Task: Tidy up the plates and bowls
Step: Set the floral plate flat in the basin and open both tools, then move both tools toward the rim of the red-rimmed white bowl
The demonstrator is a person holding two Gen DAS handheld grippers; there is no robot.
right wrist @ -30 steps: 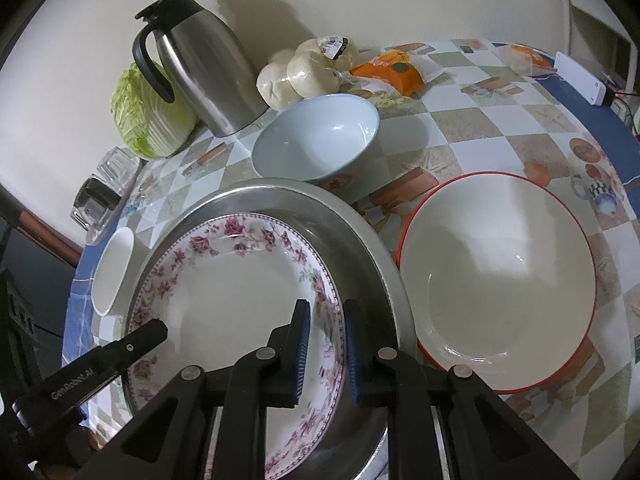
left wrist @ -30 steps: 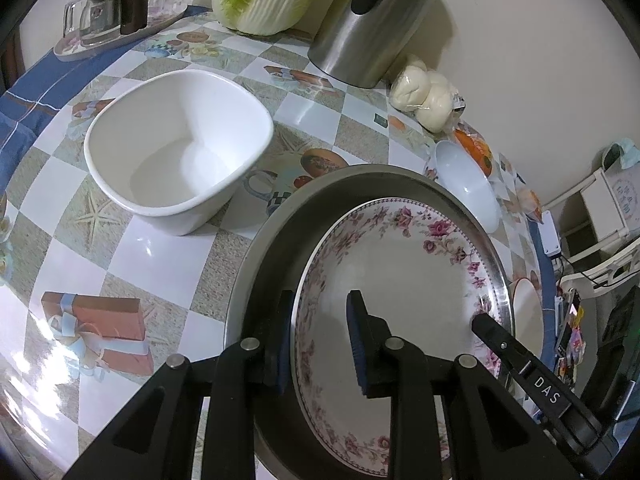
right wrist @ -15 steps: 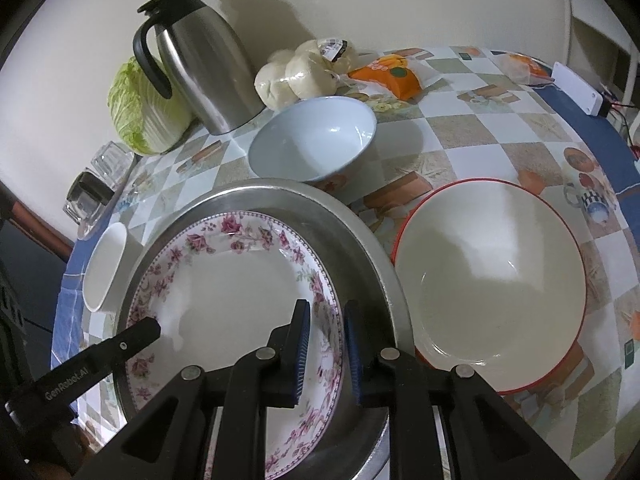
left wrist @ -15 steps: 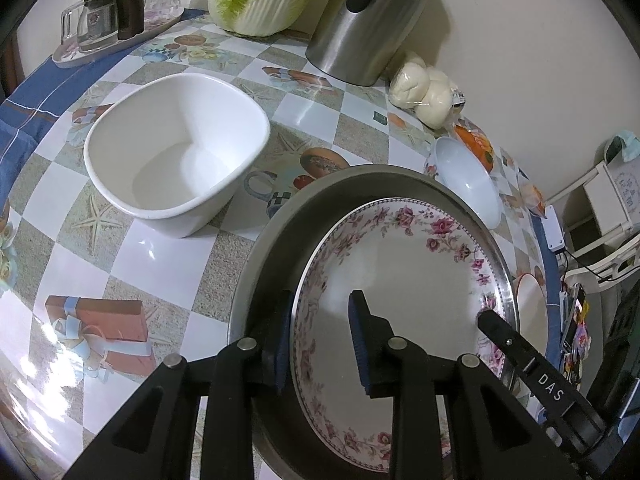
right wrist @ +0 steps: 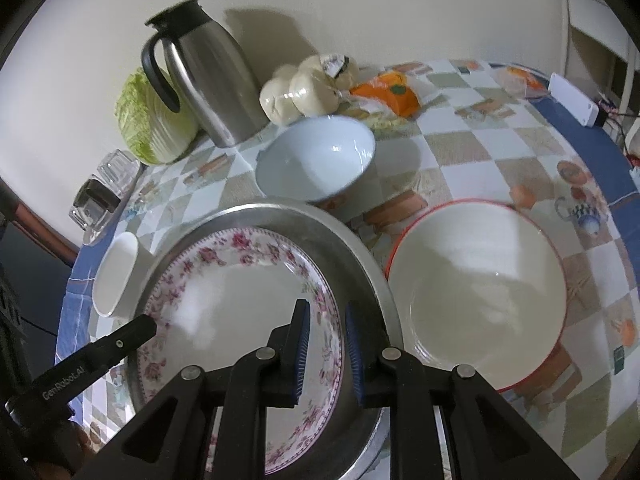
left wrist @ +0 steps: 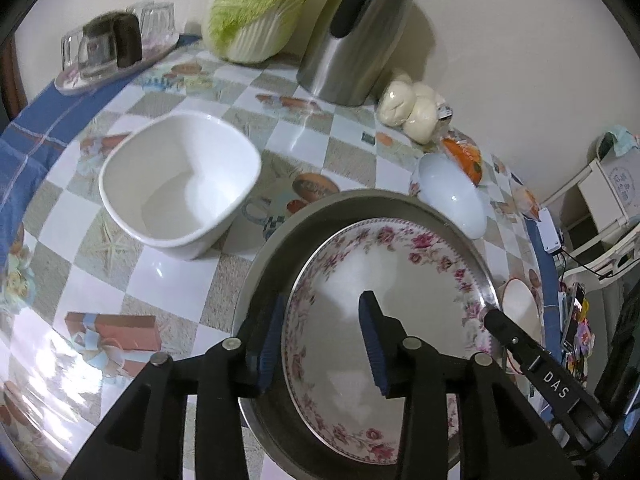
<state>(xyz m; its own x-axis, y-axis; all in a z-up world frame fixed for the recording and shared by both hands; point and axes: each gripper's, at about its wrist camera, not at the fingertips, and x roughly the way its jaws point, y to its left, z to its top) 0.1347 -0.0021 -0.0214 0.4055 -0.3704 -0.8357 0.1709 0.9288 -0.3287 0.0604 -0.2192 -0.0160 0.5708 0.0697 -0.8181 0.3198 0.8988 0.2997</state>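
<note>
The left gripper has just been opening: a second ago its pads sat close on the near rim of the floral plate, and now they stand well apart with that rim loose between them, touching neither pad that I can see. The plate itself has not shifted; it lies inside the steel pan, a little toward the pan's right side. On the far side the right gripper looks much as it did, jaws nearly together and pinching the plate's rim, one blue pad inside the rim and one in the gap against the pan wall. So the step in hand looks like the setting-down of the plate in the pan, the left side already let go. I judge the next move to be the right jaws parting as well, then both grippers lifting clear without dragging the rim. After that the bowls wait: the square white bowl just left of the pan, the pale blue bowl behind it, and the red-rimmed bowl close at its right. Further back stand a steel jug, a cabbage and some buns, well out of the way.
</note>
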